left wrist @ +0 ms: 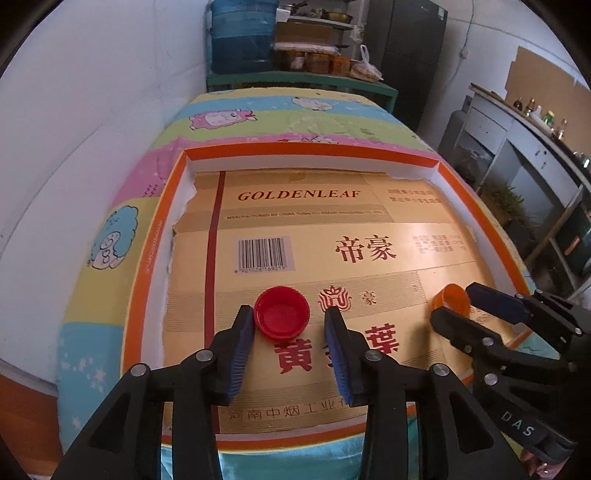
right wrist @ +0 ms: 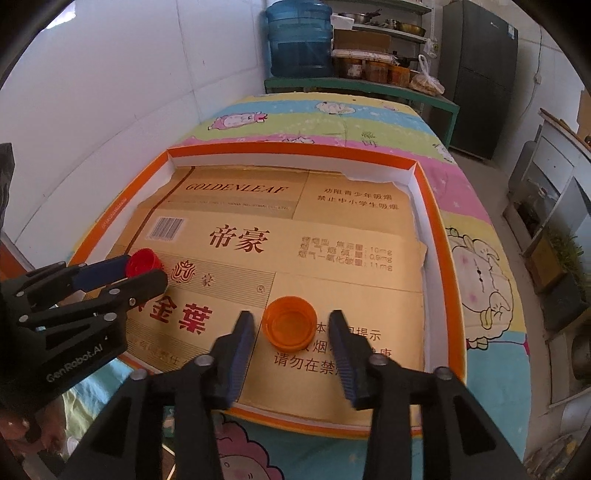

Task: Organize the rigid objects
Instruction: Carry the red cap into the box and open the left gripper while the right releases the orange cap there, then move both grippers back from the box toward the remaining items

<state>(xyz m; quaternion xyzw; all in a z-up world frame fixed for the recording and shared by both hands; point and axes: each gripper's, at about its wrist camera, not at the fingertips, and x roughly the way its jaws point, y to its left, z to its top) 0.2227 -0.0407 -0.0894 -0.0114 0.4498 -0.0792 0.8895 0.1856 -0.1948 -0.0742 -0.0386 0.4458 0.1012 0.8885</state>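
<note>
A red bottle cap point(left wrist: 282, 313) lies open side up on the gold cardboard sheet point(left wrist: 332, 236) inside the orange-rimmed tray point(left wrist: 147, 251). My left gripper point(left wrist: 290, 317) is open with its fingers on either side of the red cap, not pressing it. An orange cap point(right wrist: 290, 323) lies open side up to the right. My right gripper point(right wrist: 291, 323) is open around it, with gaps on both sides. The right gripper point(left wrist: 456, 306) and orange cap point(left wrist: 448, 298) also show in the left wrist view. The left gripper point(right wrist: 146, 267) and red cap point(right wrist: 142, 261) also show in the right wrist view.
The tray sits on a bed with a colourful cartoon sheet point(left wrist: 277, 114). A white wall point(left wrist: 92, 129) runs along the left. Behind the bed stand a green bench point(right wrist: 362, 90) with a blue water jug point(right wrist: 299, 35) and jars, and a dark fridge point(right wrist: 480, 74). Cabinets point(left wrist: 524, 155) are at the right.
</note>
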